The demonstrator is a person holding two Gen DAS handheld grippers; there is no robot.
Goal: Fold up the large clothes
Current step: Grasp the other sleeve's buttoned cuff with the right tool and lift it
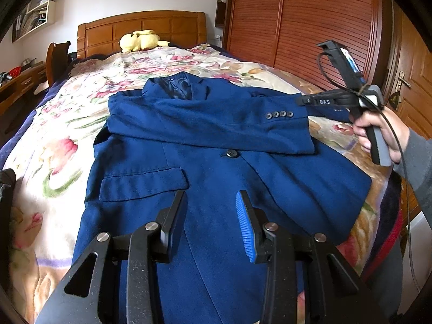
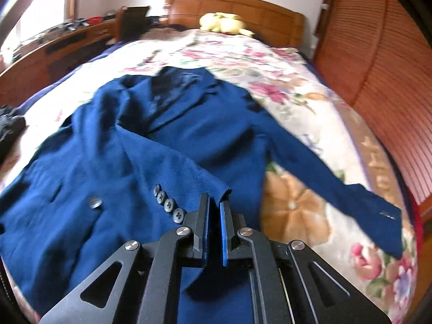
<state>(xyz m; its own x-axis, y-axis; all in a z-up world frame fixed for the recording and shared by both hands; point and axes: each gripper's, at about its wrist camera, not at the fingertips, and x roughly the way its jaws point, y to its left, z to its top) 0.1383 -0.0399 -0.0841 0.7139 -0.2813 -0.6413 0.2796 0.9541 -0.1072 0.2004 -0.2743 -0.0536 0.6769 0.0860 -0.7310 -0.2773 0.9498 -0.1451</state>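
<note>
Blue jacket point(image 1: 216, 140) lies front-up on the floral quilt point(image 1: 54, 140), directly beyond my left gripper point(image 1: 212, 216), whose jaws stand partly apart and empty. My right gripper point(image 2: 215, 210) pinches the buttoned sleeve cuff point(image 2: 189, 189). Only the right wrist view shows the other sleeve point(image 2: 337, 186) stretched across the quilt.

Left gripper point(image 1: 210, 221): black linkage arms, silver pivot screws, one ribbed blue pad. Right gripper point(image 2: 215, 226): same build; right of the left-wrist frame shows "DAS" marking, black cable, grey handle. Grey sleeve point(image 1: 418, 162).
</note>
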